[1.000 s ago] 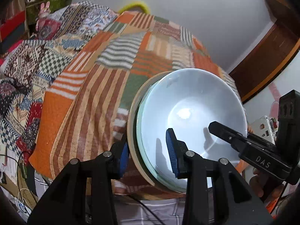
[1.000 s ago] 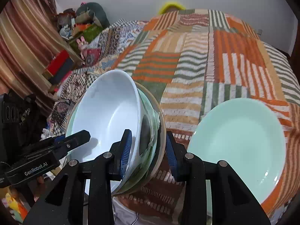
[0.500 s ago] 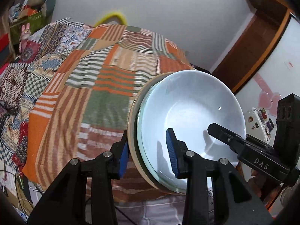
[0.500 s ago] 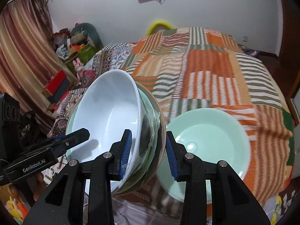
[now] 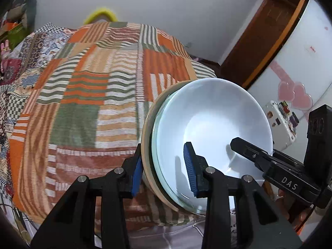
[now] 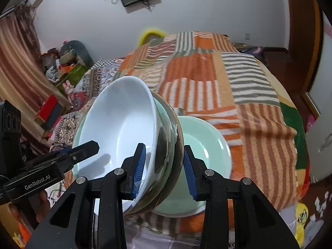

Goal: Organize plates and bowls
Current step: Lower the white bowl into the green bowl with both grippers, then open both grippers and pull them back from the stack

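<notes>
A stack of nested bowls (image 5: pixel 209 128), white inside with a glass and a tan one under it, hangs in the air above the bed's near edge. My left gripper (image 5: pixel 164 170) is shut on its left rim. My right gripper (image 6: pixel 164 166) is shut on its right rim; the stack (image 6: pixel 124 137) tilts in that view. Each gripper shows in the other's view, the right one (image 5: pixel 267 166) and the left one (image 6: pixel 62 159). A pale green plate (image 6: pixel 207 153) lies on the bed behind the stack.
The bed wears an orange, green and white striped patchwork blanket (image 5: pixel 93 95). Boxes and toys (image 6: pixel 68 62) are piled at the left. A wooden door frame (image 5: pixel 269 33) and a white fridge (image 5: pixel 311 66) stand at the right.
Both grippers have lifted the bowl stack up and back from the bed. The green plate now looks smaller and lower behind it. The grips are unchanged.
</notes>
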The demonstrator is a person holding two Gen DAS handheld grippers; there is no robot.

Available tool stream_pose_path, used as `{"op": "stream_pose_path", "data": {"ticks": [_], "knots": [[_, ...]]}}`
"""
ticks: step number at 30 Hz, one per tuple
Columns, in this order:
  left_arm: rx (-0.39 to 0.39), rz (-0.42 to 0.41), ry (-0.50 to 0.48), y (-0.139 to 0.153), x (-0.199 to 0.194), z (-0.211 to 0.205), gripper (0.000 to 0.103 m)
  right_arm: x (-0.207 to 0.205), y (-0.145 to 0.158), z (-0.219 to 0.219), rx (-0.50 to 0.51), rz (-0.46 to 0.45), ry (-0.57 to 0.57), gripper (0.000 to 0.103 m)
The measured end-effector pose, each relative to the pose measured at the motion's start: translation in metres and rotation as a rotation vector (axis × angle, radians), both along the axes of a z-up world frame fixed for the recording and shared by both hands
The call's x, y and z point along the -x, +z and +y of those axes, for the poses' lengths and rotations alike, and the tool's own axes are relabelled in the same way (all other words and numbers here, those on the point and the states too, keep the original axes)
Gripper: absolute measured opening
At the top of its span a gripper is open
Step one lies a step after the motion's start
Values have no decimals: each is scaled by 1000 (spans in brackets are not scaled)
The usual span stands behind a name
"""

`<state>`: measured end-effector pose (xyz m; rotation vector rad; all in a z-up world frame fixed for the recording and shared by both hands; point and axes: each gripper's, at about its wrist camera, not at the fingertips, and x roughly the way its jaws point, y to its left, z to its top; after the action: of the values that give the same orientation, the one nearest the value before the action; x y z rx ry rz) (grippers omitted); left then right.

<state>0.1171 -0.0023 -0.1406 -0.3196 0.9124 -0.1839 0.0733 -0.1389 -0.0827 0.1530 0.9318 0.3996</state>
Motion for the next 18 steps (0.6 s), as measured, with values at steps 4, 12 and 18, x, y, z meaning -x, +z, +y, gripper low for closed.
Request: {"op": "stream_pose_path", "data": {"ticks": [4, 12, 18], "knots": [[-6, 29, -25, -12, -9, -13, 36, -2, -8, -13, 3, 25, -27, 33], [-20, 100, -40, -41, -27, -24, 36, -11, -32, -22, 5, 85, -46, 33], [-32, 128, -39, -56, -32, -23, 36, -12, -48, -21, 10, 105, -46, 33]]}}
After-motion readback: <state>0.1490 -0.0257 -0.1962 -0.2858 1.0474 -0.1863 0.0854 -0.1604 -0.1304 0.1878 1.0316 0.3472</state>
